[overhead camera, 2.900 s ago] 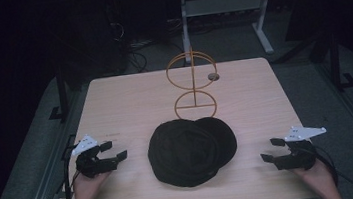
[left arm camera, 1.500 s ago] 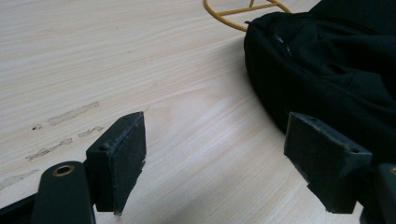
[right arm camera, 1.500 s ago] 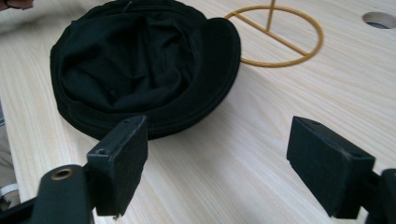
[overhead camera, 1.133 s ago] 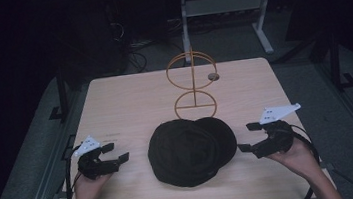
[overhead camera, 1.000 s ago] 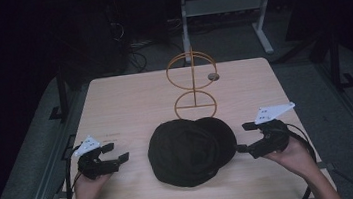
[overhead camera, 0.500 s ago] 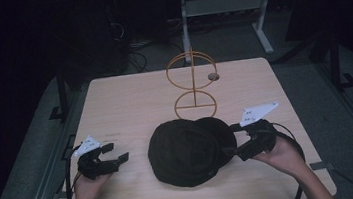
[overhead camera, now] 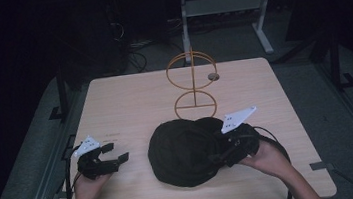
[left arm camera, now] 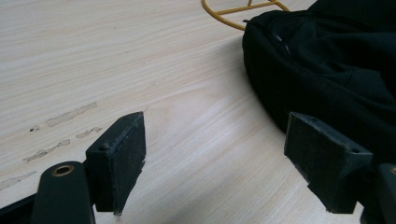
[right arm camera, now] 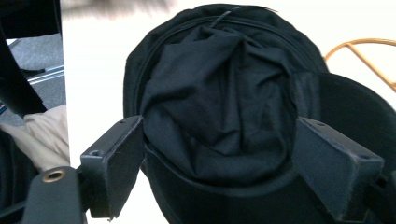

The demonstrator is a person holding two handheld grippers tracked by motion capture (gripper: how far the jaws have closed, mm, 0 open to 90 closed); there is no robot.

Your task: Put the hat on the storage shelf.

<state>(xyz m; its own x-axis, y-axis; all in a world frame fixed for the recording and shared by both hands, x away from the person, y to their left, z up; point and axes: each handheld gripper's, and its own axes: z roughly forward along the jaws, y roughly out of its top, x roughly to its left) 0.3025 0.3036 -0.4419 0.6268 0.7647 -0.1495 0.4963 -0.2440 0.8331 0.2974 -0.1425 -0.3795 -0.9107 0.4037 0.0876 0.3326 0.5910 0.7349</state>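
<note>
High view showed the black cap (overhead camera: 185, 151) lying near the table's (overhead camera: 129, 100) near edge, in the middle, just short of the orange wire stand (overhead camera: 193, 85). The right gripper (overhead camera: 220, 156) was at the cap's right edge, jaws wide, the crumpled crown between them. The left gripper (overhead camera: 115, 154) hovered well apart on the left, jaws wide and empty. The right hand was nearer.

Cap (overhead camera: 185, 151) lies before the wire stand (overhead camera: 194, 85), between both tools.
</note>
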